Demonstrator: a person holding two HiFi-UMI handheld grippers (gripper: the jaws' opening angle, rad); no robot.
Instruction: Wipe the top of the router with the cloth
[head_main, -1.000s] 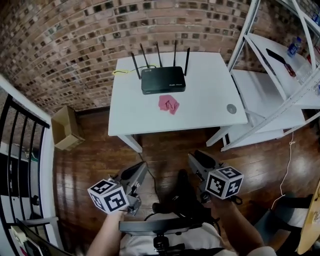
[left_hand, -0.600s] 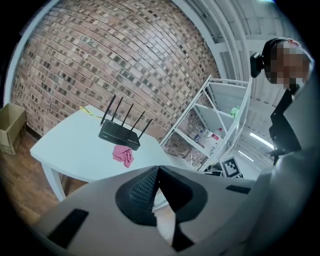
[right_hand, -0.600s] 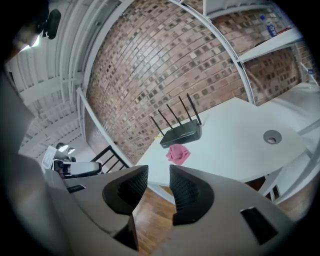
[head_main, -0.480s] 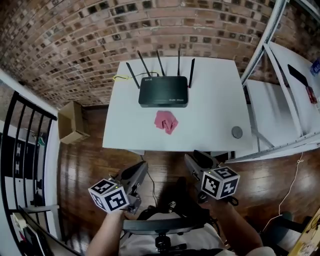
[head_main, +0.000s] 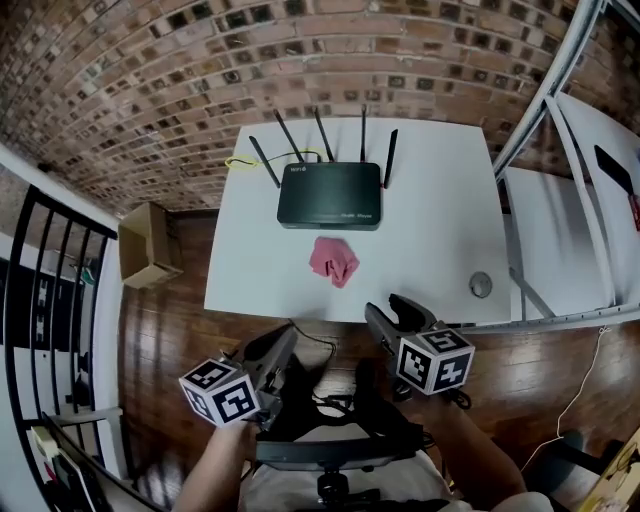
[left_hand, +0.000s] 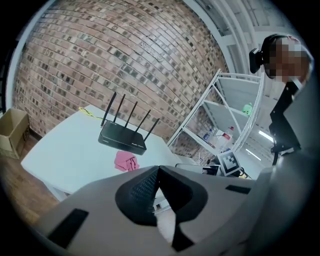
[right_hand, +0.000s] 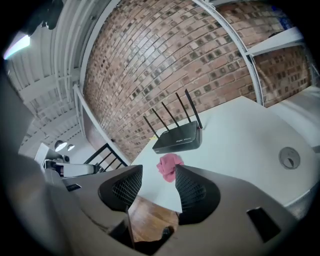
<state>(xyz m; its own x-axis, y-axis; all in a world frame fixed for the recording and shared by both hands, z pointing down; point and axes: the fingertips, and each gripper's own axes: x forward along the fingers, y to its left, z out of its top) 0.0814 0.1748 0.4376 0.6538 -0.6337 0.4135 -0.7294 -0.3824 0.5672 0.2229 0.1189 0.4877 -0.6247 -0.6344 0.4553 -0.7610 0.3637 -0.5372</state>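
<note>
1. Head view. The task has not begun. The cloth (head_main: 333, 261) lies crumpled on the white surface (head_main: 430, 200), just in front of the router (head_main: 330, 194) and apart from it. The left tool (head_main: 278, 345) and right tool (head_main: 392, 315) hover short of the surface's near edge, over the wooden floor (head_main: 170, 330), and neither touches the cloth. Everything seems left to do: grasp the cloth, carry it onto the router's top, wipe. Only this view shows both tools at once, and a cardboard box (head_main: 148, 243) on the floor.

2. Left gripper view. The left tool (left_hand: 159, 169) has its jaws together at the tips, with nothing between them. Only here do the shelves (left_hand: 225, 115) and the other tool's marker cube (left_hand: 229, 161) appear.

3. Right gripper view. The right tool (right_hand: 159, 182) has its jaws apart (they have just been opening) and grips nothing. The cloth (right_hand: 169, 166) lines up with the gap, still well ahead. Only here is the round disc (right_hand: 289, 157) on the surface seen close.
</note>
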